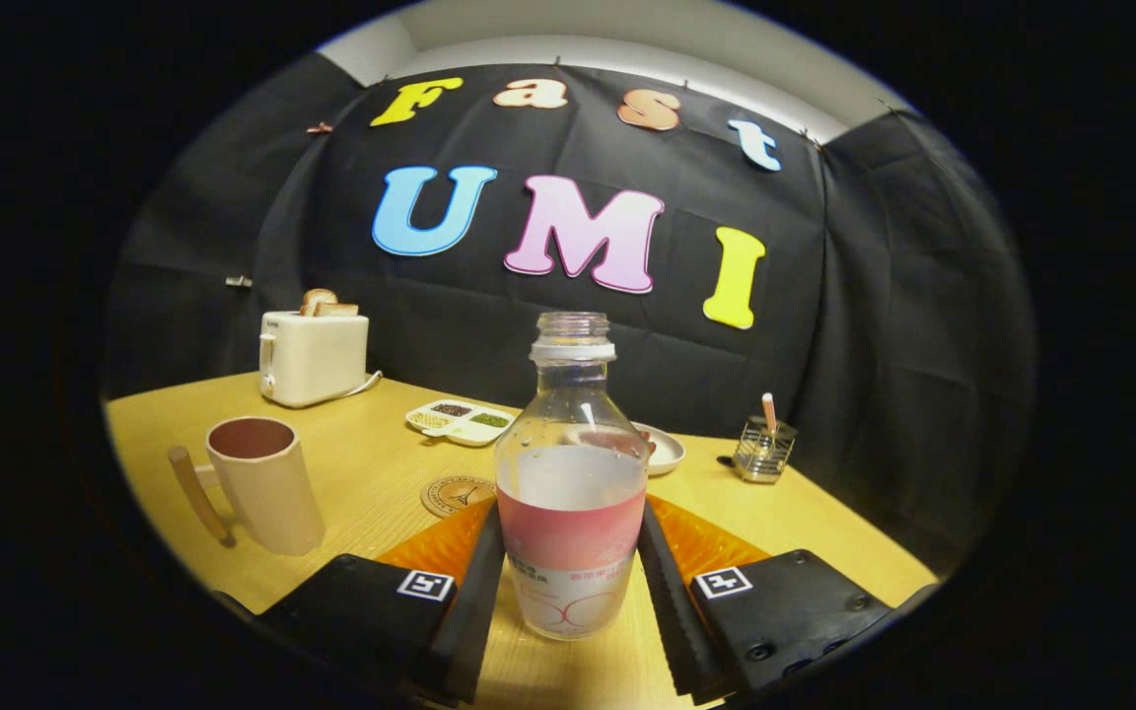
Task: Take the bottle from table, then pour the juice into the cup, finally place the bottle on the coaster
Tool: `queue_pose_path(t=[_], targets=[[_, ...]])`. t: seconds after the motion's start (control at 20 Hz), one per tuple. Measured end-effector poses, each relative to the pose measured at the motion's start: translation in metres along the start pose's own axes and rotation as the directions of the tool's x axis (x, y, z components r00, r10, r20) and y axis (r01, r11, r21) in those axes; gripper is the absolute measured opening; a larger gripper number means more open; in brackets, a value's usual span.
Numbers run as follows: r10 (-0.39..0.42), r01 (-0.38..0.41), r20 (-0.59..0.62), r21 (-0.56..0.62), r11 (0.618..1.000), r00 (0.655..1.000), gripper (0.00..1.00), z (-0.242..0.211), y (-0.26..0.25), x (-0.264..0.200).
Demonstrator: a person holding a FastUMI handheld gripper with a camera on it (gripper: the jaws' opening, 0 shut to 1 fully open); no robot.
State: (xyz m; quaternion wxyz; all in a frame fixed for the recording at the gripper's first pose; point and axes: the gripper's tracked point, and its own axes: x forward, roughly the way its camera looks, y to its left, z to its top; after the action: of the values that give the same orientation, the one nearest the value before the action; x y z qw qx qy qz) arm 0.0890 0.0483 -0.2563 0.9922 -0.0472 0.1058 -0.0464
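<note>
The gripper (571,582) is closing on the bottle (571,493), both fingers (474,592) pressing its labelled sides. The bottle is standing upright, uncapped, about half full, its base seeming to rest on the table (381,473). The cup (265,483) is sitting left, and the coaster (455,494) is lying between them, beyond the left finger.

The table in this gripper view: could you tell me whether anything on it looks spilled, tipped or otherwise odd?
Nothing stands out. The uncapped bottle stands upright between the gripper fingers, which flank its sides; the cup, coaster and toaster sit upright, and the table looks dry.
</note>
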Motion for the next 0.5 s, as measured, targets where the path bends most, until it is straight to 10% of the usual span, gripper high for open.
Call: queue_pose_path(t=[0.5], targets=[[0.026,-0.032,-0.021,-0.416,0.909,0.999,0.72,0.041,0.016,-0.007]])
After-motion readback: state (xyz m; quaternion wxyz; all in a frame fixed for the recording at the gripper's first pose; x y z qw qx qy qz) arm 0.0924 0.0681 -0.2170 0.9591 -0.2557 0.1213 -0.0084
